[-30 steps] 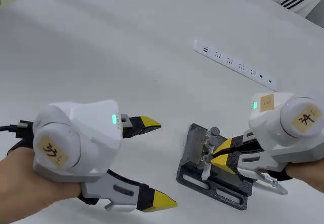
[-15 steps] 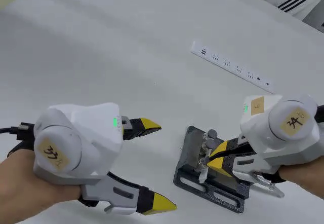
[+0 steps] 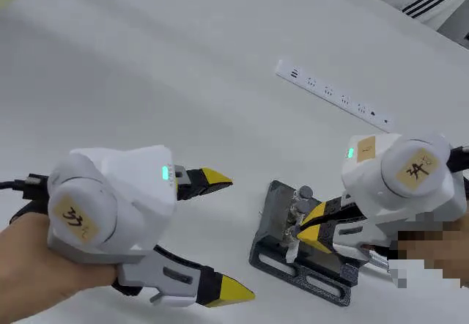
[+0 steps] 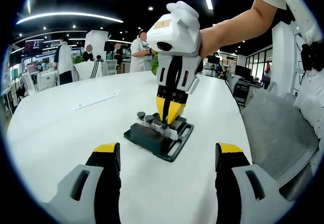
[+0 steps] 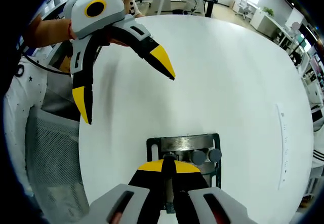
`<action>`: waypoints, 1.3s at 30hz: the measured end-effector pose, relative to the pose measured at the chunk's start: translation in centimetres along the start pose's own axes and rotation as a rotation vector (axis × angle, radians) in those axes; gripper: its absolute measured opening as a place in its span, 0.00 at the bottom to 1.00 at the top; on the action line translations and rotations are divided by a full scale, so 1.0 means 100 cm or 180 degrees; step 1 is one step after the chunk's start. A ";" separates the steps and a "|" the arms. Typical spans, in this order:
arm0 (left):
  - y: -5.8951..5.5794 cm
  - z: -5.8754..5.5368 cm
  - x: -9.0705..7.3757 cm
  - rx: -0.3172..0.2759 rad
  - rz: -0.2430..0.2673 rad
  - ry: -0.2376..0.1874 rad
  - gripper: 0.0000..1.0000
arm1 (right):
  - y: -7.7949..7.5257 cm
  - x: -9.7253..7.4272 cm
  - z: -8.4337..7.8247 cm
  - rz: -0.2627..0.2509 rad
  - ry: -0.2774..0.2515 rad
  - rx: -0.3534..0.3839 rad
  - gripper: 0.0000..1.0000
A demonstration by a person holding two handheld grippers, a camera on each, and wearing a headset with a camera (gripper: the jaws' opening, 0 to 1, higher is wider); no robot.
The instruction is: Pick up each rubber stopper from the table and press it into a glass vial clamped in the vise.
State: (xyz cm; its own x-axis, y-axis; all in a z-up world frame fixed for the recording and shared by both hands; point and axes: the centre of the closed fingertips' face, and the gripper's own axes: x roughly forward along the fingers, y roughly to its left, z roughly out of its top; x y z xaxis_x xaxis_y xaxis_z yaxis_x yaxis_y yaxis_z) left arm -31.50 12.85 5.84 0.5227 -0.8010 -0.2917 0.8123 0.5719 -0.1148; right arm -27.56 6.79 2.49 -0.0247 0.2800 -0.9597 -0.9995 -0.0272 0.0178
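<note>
One plain white worktop (image 3: 183, 82) carries everything, with one white power strip (image 3: 333, 93) lying toward its far right edge. The head view gives me that surface from above. The left gripper view gives me the room: an open office with strip lights (image 4: 66, 17) overhead and several people (image 4: 139, 51) standing beyond the worktop's far edge. One dark vise (image 3: 275, 254) sits near the front right edge. The right gripper view looks straight down on it and shows two grey rubber stoppers (image 5: 198, 157) side by side, seated on glass vials (image 3: 297, 208) just beside my jaws. The left gripper (image 3: 229, 236) hovers left of the vise, jaws spread wide and empty. The right gripper (image 3: 304, 225) stands tips-down on the vise, jaws drawn nearly together. Whether they pinch a stopper I cannot tell.
</note>
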 end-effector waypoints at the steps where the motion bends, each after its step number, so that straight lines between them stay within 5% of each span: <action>1: 0.000 0.000 0.000 -0.0001 -0.0002 -0.0004 0.76 | 0.000 0.000 0.000 0.0005 0.0002 0.0005 0.02; 39: 0.001 0.003 0.001 -0.0014 0.0036 -0.0057 0.76 | 0.000 0.002 -0.001 0.0060 0.0150 0.0006 0.02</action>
State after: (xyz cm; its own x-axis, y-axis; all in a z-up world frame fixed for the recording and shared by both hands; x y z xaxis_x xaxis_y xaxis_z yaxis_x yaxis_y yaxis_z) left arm -31.30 12.80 6.11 0.5363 -0.7976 -0.2760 0.8052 0.5815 -0.1158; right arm -27.56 6.73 2.26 -0.0426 0.2340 -0.9713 -0.9989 -0.0302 0.0366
